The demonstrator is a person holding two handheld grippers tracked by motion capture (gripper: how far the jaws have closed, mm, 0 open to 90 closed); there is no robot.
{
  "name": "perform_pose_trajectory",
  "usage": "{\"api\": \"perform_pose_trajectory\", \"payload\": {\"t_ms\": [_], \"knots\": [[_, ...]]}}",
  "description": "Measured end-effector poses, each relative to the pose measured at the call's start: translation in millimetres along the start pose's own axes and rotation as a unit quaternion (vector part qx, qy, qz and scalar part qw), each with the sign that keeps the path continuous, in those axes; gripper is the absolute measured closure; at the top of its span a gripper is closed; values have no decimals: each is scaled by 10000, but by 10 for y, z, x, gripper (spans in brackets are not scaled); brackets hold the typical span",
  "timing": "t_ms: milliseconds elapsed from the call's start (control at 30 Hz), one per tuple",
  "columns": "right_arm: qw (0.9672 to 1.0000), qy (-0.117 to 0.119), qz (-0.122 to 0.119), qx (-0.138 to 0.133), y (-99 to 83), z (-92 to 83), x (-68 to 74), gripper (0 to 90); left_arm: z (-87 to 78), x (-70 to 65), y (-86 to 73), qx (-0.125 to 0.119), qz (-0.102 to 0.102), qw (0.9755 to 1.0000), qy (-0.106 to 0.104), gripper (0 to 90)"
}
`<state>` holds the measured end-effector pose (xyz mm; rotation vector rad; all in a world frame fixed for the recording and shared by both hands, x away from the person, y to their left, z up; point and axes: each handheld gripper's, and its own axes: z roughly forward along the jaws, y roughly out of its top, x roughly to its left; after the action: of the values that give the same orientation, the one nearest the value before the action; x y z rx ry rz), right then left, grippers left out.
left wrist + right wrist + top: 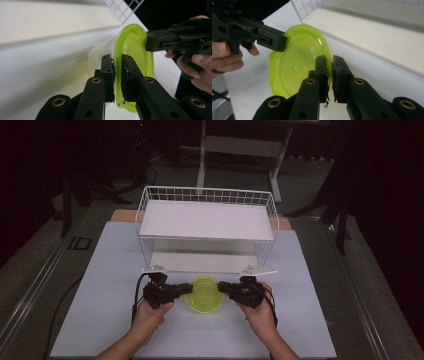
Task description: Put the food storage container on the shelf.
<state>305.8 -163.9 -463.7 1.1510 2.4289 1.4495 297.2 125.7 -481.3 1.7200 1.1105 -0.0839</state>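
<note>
A clear tub with a lime-green lid [204, 295] sits low over the white table mat, in front of the wire rack. My left gripper [184, 290] pinches the lid's left rim and my right gripper [223, 287] pinches the right rim. In the left gripper view my left gripper [118, 72] is shut on the edge of the tub [135, 47], with the right gripper [156, 41] at the far rim. In the right gripper view my right gripper [330, 75] clamps the green lid's rim [294, 62], and the left gripper [278, 40] holds the opposite side.
A white wire rack [207, 220] with an upper and a lower shelf stands just behind the tub. The white mat [100, 295] spreads to both sides and toward the person. Dark floor and table legs lie beyond.
</note>
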Motion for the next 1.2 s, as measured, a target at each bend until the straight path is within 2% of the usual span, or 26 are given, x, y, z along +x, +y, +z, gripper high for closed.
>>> {"api": "perform_pose_trajectory", "payload": {"t_ms": [133, 200, 233, 300, 367, 400, 500, 633, 900, 967, 1000, 1033, 1067, 1100, 1200], "knots": [[9999, -87, 9, -106, 67, 16, -63, 837, 55, 39, 72, -153, -44, 9999, 10, 826], [9995, -194, -7, -232, 119, 45, -129, 836, 115, 86, 117, -365, -100, 9993, 6, 826], [9995, -194, -7, -232, 119, 45, -129, 836, 115, 86, 117, -365, -100, 9993, 6, 826], [9990, -305, -77, -320, 163, 90, -194, 835, 181, 153, 137, -538, -180, 9984, 5, 826], [9988, -361, -90, -329, 176, 110, -207, 835, 202, 182, 143, -585, -228, 9980, -20, 826], [9980, -475, -163, -381, 195, 153, -237, 834, 236, 224, 163, -696, -230, 9973, -3, 826], [9973, -565, -193, -432, 225, 220, -282, 833, 265, 270, 206, -817, -218, 9964, 41, 826], [9966, -646, -210, -476, 260, 278, -315, 833, 288, 314, 250, -893, -174, 9958, 88, 826], [9930, -962, -233, -638, 296, 386, -380, 829, 395, 396, 347, -923, -96, 9955, 208, 824], [9898, -1174, -394, -698, 300, 419, -372, 827, 434, 431, 350, -968, -168, 9950, 200, 824], [9898, -1174, -394, -698, 300, 419, -372, 827, 434, 431, 350, -968, -168, 9950, 200, 824], [9878, -1282, -507, -721, 311, 440, -372, 825, 454, 434, 347, -1003, -167, 9945, 239, 824], [9878, -1282, -507, -721, 311, 440, -372, 825, 454, 434, 347, -1003, -167, 9945, 239, 824], [9859, -1379, -624, -719, 325, 459, -370, 823, 464, 435, 347, -1024, -187, 9942, 256, 823], [9853, -1412, -658, -700, 332, 486, -385, 822, 489, 456, 362, -981, -266, 9944, 293, 823]]}}
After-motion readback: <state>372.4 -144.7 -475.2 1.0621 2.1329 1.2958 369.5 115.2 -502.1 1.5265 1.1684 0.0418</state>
